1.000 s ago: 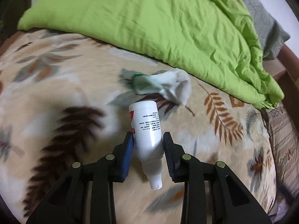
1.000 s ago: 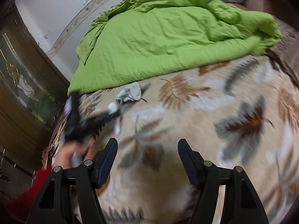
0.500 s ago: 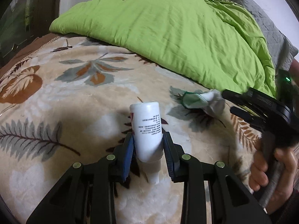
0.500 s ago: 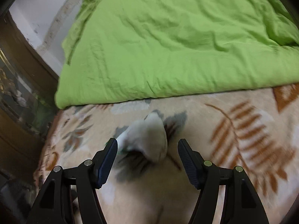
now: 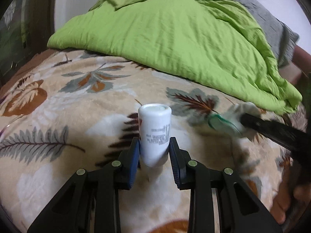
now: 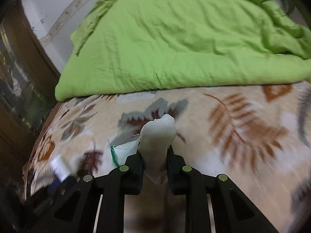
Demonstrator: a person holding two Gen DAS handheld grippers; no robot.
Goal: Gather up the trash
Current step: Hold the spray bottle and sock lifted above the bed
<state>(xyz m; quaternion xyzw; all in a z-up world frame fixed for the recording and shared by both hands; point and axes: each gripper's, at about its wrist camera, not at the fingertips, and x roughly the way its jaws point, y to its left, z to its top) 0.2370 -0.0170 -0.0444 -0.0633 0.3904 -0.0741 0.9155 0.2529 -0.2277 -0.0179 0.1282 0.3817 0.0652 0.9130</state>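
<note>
Trash in hand, two items. White bottle (image 5: 155,134) clamped between the pads of the left hand-held gripper (image 5: 154,155), long axis along the fingers, flat base pointing forward and away, neck toward the camera. Crumpled white sock (image 6: 157,141), green-edged, pinched in the right hand-held gripper (image 6: 155,165), whose jaws have just closed on it; it stands up and forward from the pads, above the leaf-print blanket (image 6: 233,136) of the bed. Green duvet (image 6: 175,38) lies beyond both.

Risks, judged: bottle is smooth and gripped low, could slide out if tilted. Sock grip catches only part of the fabric; it may slip free on lifting.
</note>
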